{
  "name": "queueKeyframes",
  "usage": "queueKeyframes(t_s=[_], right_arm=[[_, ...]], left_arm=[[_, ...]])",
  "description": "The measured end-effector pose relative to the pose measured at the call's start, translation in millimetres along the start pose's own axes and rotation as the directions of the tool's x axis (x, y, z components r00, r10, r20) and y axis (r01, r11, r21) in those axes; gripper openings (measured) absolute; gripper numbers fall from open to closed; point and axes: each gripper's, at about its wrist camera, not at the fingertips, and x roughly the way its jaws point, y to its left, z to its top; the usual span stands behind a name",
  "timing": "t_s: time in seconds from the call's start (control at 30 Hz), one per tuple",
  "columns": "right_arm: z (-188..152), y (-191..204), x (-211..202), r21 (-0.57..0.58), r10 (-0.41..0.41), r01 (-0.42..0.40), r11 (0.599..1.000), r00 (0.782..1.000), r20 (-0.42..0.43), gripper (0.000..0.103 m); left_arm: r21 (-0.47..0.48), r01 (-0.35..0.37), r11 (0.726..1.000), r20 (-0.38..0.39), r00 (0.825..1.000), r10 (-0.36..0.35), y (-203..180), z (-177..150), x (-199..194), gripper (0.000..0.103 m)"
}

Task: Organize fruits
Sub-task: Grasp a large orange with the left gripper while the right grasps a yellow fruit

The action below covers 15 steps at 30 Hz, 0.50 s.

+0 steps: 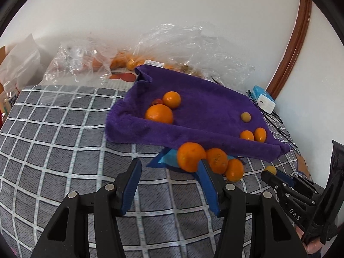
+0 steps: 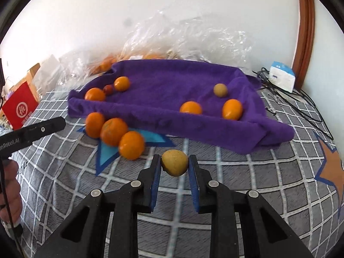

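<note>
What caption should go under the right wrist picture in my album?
Right gripper shut on a small yellow-brown fruit, beside three oranges and a purple towel holding more fruit.

A plain white wall (image 1: 172, 10) rises behind a surface covered by a grey cloth with a white grid (image 1: 53, 139), and a brown wooden frame (image 1: 294, 43) curves up at the right. Crumpled clear plastic bags (image 1: 193, 43) lie along the wall, with a small white and blue box (image 2: 281, 78) and black cables (image 2: 290, 99) near the frame. A red box (image 2: 20, 107) stands at the left edge, and the light is soft and even.
</note>
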Motion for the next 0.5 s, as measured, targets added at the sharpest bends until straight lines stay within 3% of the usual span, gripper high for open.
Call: queueKeyframes(t_s=[0.23,0.5], right_arm=[[-1.4,-24.0,12.4,0.079,0.025,-0.023,0.997,1.0,-0.019,0.026],[-7.5,-26.1,11.7,0.092,0.032,-0.029,0.995,0.999,-0.035,0.026]], left_arm=[[-0.045,0.046,0.998,-0.015,0.999,-0.046,-13.2,7.1,27.0,0.051],[-0.115,0.097,0.989,-0.068,0.992,-0.105,-8.4,3.9,48.3,0.036]])
